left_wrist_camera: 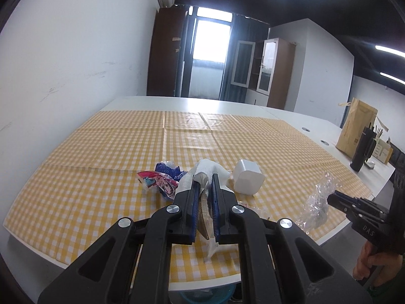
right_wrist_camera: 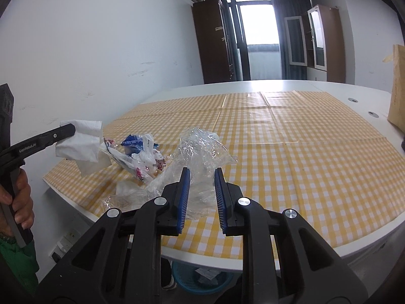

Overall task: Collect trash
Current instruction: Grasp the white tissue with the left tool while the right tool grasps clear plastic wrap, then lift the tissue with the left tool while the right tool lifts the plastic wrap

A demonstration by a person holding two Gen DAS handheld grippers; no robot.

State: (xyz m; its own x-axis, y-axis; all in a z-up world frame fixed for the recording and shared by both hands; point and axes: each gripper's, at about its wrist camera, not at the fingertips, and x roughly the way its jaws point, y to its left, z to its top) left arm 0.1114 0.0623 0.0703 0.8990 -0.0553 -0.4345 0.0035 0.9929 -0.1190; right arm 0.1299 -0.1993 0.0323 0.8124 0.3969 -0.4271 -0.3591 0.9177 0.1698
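Left hand-held gripper [left_wrist_camera: 204, 181] is clamped down tight on a crumpled white paper towel [left_wrist_camera: 207, 171], lifted clear of the surface [left_wrist_camera: 278, 116], with some of the paper trailing down between the blue pads [left_wrist_camera: 195, 202]. Right hand-held gripper [right_wrist_camera: 202, 174] has its jaws narrowed onto a crinkly clear plastic bag [right_wrist_camera: 202, 147], which sits between the pads and sticks up past the tips; from the left wrist view you can see the same bag bunched at that gripper's nose near the surface's edge. What's left on the yellow checked cloth [left_wrist_camera: 126, 147]: a heap of printed wrappers, blue and pink [left_wrist_camera: 162, 177], and a small white box [left_wrist_camera: 248, 179] just beside where the towel hangs. Down below the near edge there's a blue basket [right_wrist_camera: 202, 278] on the floor with something pale in it.
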